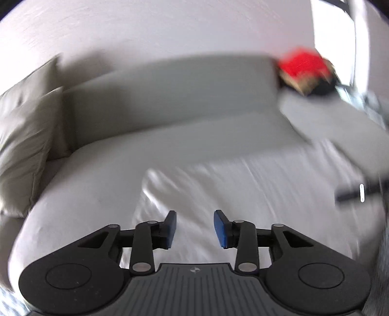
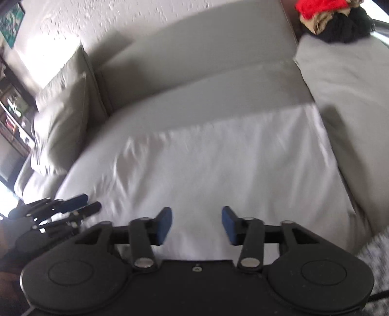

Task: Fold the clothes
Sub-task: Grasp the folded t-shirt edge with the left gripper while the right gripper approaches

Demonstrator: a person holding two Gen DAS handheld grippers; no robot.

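Observation:
A white garment (image 1: 243, 184) lies flat on the grey sofa seat (image 1: 80, 175), with light creases near its left edge. My left gripper (image 1: 195, 228) hovers over the garment's near part, its blue pads apart and nothing between them. In the right wrist view the same white garment (image 2: 218, 165) fills the seat. My right gripper (image 2: 197, 224) stands open above its near edge, with only cloth showing below the gap. The left gripper (image 2: 85, 205) appears at that view's left, by the garment's near left corner. A dark blurred shape, the right gripper (image 1: 357, 192), shows at the left wrist view's right edge.
A pile of red, tan and black clothes (image 2: 333, 21) sits on the sofa's right arm (image 2: 352, 97); the pile (image 1: 304, 70) is blurred in the left wrist view. A grey pillow (image 2: 63, 128) leans in the left corner against the backrest (image 2: 194, 56). Dark shelves (image 2: 12, 104) stand far left.

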